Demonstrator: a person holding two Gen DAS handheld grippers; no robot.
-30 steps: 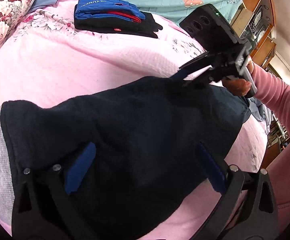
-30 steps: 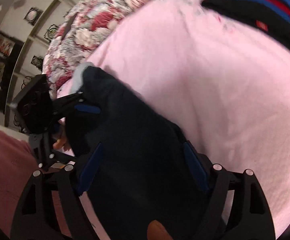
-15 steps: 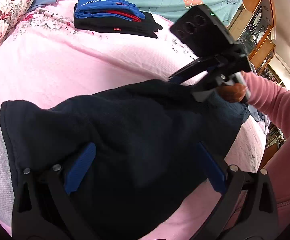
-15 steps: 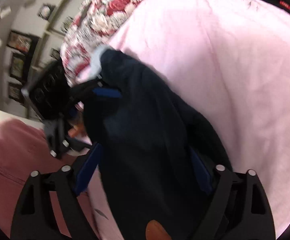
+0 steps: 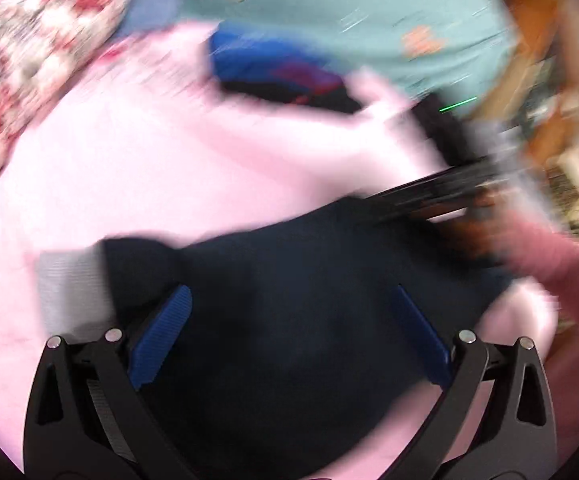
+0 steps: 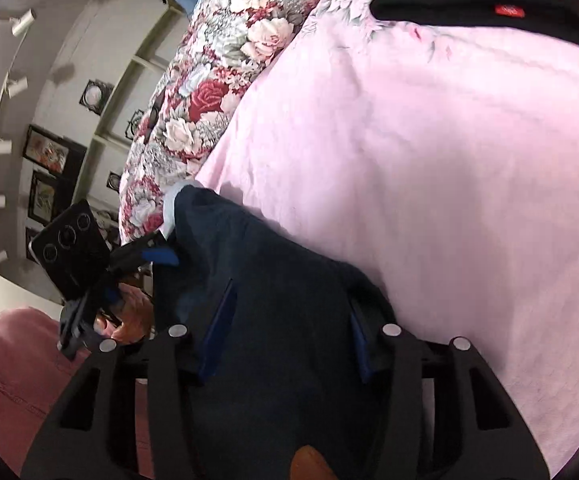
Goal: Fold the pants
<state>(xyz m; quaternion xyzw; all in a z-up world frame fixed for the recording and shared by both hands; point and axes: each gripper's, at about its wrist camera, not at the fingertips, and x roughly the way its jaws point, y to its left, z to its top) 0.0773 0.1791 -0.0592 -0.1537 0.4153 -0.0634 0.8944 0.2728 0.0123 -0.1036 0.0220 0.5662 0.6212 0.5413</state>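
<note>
The dark pants (image 6: 273, 320) are spread on the pink bed (image 6: 429, 168). The right tool (image 6: 289, 332) is seen closing, with dark fabric between its blue pads. The left tool (image 5: 289, 336) is held spread wide over the pants, its pads gripping nothing.

Both wrist views sit close above dark pants (image 5: 297, 320) (image 6: 281, 320), angled downward across pink bedsheet (image 5: 137, 168) (image 6: 429, 168); each catches opposite gripper; left view blurred.
</note>
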